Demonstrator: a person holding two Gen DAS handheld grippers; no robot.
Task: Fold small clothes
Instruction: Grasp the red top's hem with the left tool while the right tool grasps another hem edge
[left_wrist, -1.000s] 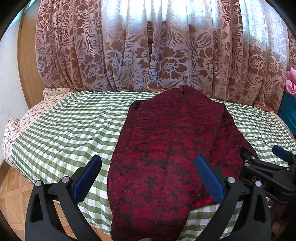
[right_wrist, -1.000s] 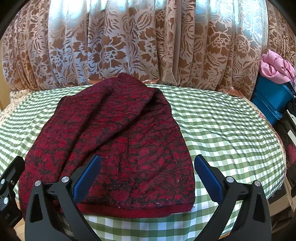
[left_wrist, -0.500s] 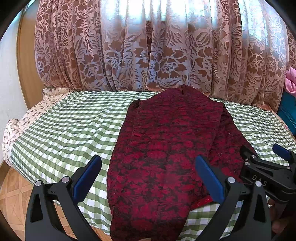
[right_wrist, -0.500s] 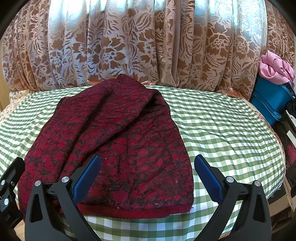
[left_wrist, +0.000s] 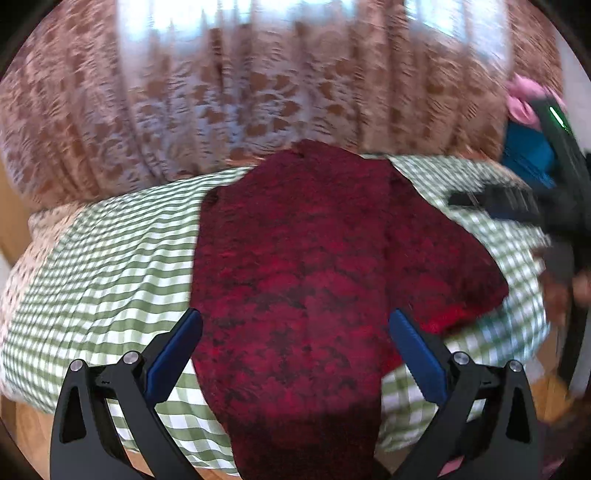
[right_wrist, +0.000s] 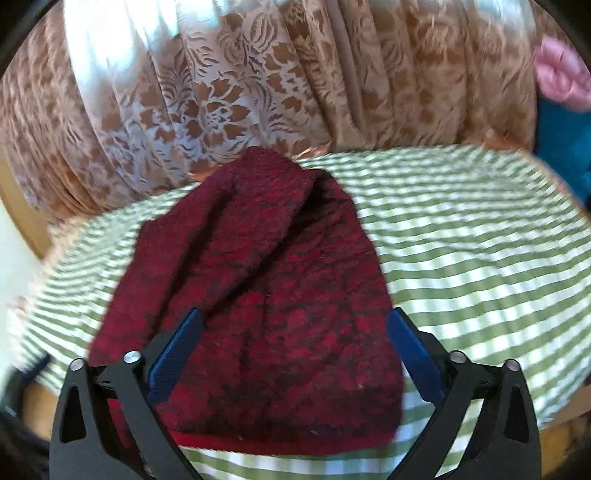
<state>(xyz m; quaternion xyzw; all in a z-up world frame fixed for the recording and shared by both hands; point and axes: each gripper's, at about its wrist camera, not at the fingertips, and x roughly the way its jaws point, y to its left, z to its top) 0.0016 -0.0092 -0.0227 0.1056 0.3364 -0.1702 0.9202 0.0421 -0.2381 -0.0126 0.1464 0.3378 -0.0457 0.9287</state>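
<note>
Clothing comes down to one dark red patterned garment (left_wrist: 306, 280), spread along the green-and-white checked cloth (left_wrist: 110, 258) that covers the surface in front of us. Behind it all hangs the brown floral curtain (right_wrist: 229, 96), the largest thing we see, filling the far side beyond both grippers. The checked cloth lies below and ahead of our fingers, reaching out to either side. On it the garment runs away from us toward the curtain, its near end hanging over the front edge under our left gripper (left_wrist: 295, 354), and its red hem lying just below our right gripper (right_wrist: 293, 354). Off to the right of both grippers sits a blue box (left_wrist: 528, 158) with a pink bundle (right_wrist: 561, 74) on top, blurred.

Our left gripper hangs above the garment with its jaws wide apart, gripping nothing. Our right gripper's jaws are closing but stand wide; the garment shows between them, and the pads do not press on it.
</note>
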